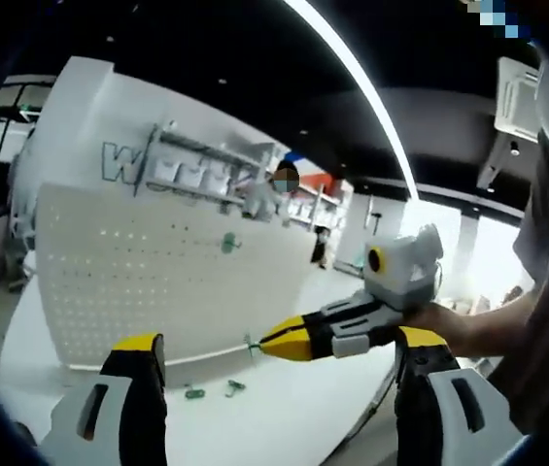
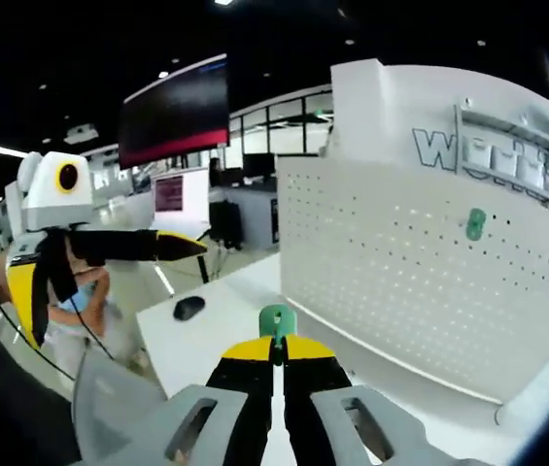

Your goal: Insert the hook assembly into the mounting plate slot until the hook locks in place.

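Both views face the pegboard (image 1: 157, 272) (image 2: 420, 272) from nearby — left gripper view from its right, right gripper view opposite.

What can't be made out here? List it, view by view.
- Right gripper view: most of the green hook is pinched inside the right gripper; its locking end is covered.
- Left gripper view: the same hook is too small to read.
- Both views: the hook already on the pegboard is too small to show whether it is locked.
- Left gripper view: green pieces on the table are tiny and blurred.
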A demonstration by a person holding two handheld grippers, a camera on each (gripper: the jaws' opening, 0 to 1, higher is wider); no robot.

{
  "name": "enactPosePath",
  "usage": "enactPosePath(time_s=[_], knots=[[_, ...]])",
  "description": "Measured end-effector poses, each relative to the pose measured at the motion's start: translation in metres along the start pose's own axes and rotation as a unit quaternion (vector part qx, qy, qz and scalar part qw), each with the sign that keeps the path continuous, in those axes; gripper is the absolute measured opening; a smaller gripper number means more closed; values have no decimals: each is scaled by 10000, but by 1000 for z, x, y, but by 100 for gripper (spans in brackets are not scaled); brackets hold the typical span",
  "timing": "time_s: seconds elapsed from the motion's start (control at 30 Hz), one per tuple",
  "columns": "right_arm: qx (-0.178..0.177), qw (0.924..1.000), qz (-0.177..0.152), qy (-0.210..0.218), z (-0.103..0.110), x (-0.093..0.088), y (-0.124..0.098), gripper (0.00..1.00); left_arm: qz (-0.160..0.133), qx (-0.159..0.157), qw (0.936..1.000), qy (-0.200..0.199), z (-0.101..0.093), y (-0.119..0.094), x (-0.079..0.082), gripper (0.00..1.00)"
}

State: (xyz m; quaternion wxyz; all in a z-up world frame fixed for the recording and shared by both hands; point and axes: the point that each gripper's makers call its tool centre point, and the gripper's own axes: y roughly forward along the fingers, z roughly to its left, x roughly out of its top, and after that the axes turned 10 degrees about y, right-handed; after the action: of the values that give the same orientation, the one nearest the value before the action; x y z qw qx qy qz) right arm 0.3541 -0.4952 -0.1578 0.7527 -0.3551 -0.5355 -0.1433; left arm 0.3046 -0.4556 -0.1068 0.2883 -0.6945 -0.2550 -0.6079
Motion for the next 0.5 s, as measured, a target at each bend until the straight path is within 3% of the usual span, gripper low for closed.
enactPosePath(time_s=[0.13, 0.5], knots=[[-336, 9991, -37, -254, -21, 3, -1, 0, 58, 15, 10000, -7, 1, 0, -3, 100], [-938, 9947, -335, -263, -77, 19, -4, 0, 166, 69, 9998, -82, 8, -2, -10, 100]])
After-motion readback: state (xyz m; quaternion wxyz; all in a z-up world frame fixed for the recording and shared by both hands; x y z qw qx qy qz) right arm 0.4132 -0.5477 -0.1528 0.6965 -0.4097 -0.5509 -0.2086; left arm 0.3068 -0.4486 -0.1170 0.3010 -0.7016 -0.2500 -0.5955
